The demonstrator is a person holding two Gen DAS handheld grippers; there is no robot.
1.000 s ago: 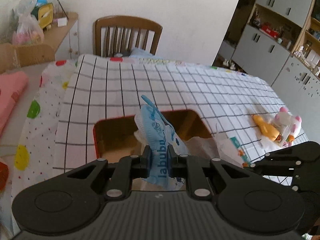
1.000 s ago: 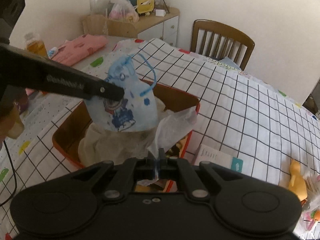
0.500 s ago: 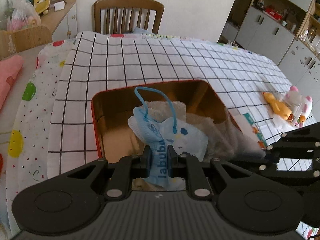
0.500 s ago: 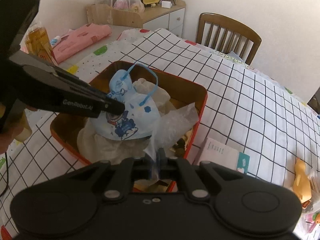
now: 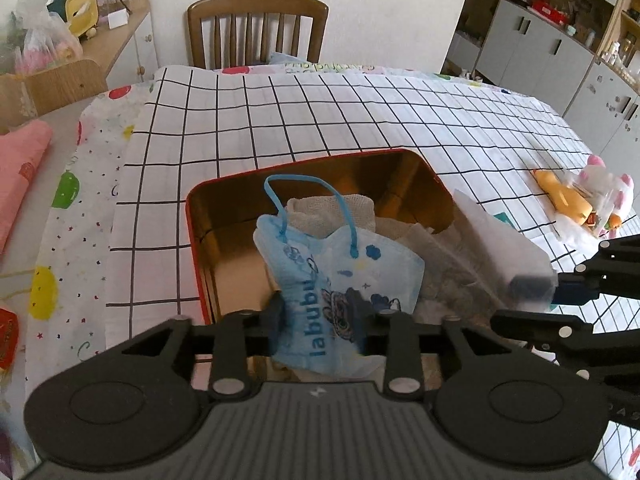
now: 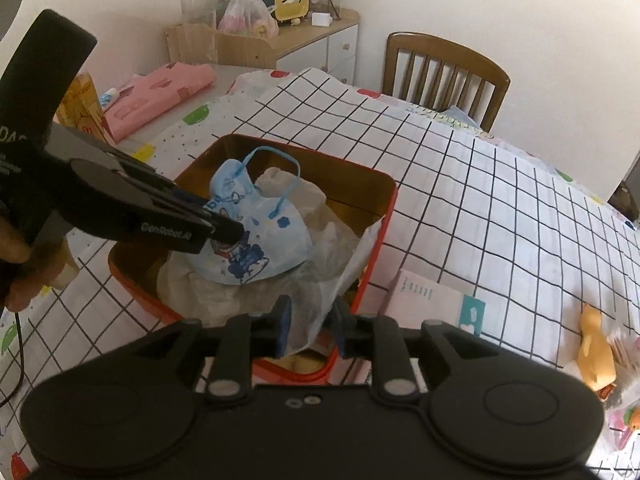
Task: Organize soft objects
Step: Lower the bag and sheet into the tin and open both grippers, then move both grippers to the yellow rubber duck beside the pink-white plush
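A light blue child's face mask (image 5: 340,280) with a cartoon print lies on the beige cloths inside the red tin box (image 5: 192,232). My left gripper (image 5: 316,312) straddles its lower end. The jaws are opening and stand apart, with the mask loose between them. In the right wrist view the mask (image 6: 256,240) rests in the tin (image 6: 388,208) under the left gripper (image 6: 228,232). My right gripper (image 6: 312,320) is opening too. A clear plastic wrapper (image 6: 340,276) hangs slack between its jaws over the tin's near corner.
A white booklet (image 6: 432,300) lies right of the tin. Further right are an orange duck toy (image 5: 560,196) and a bagged pink-and-white plush (image 5: 604,196). A wooden chair (image 5: 256,28) stands at the table's far end. Folded pink cloth (image 5: 20,168) lies left.
Both grippers came down over the tin, bringing the mask and wrapper onto the cloths inside. Both pairs of jaws, pinched shut before, have now parted.
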